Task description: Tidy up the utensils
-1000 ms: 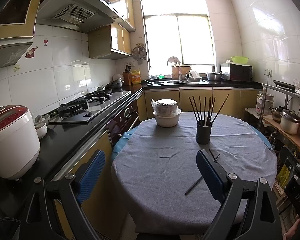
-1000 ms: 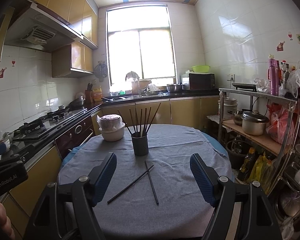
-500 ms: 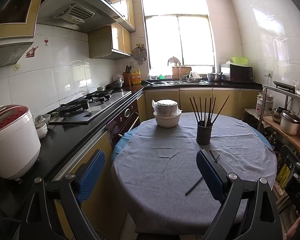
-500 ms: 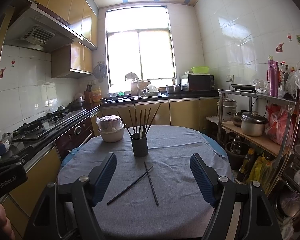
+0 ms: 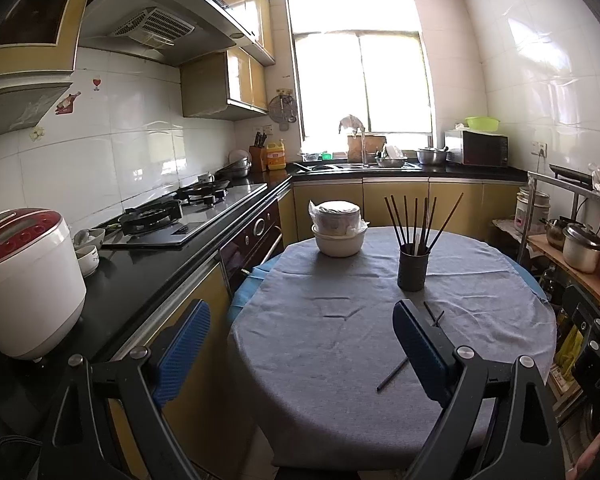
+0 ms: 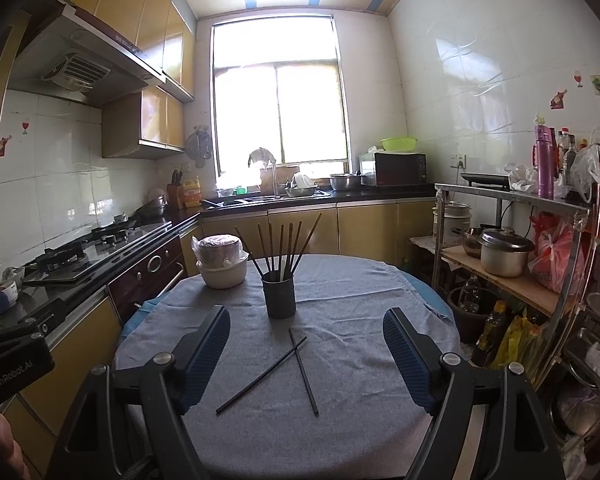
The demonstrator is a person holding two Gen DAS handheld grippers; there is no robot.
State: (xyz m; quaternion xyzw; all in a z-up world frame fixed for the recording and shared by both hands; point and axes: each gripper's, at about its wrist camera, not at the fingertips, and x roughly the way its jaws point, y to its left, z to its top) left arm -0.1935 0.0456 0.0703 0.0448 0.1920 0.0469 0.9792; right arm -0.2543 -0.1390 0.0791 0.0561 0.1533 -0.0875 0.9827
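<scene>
A dark cup (image 6: pixel 279 295) holding several upright black chopsticks stands mid-table on the grey cloth; it also shows in the left wrist view (image 5: pixel 413 269). Two loose black chopsticks lie crossed on the cloth in front of it, one (image 6: pixel 260 370) slanting left and one (image 6: pixel 303 372) running toward me; the left wrist view shows them partly hidden behind its right finger (image 5: pixel 394 374). My right gripper (image 6: pixel 306 360) is open and empty, above the loose pair. My left gripper (image 5: pixel 300 344) is open and empty over the table's near left part.
Stacked white bowls (image 6: pixel 222 262) stand at the table's back left. A counter with a gas stove (image 5: pixel 168 216) and a rice cooker (image 5: pixel 24 284) runs along the left. A metal shelf rack with pots (image 6: pixel 504 252) stands at the right.
The right wrist view has shifted slightly toward the table, so the loose chopsticks lie more centrally between its fingers. The left gripper has hardly moved.
</scene>
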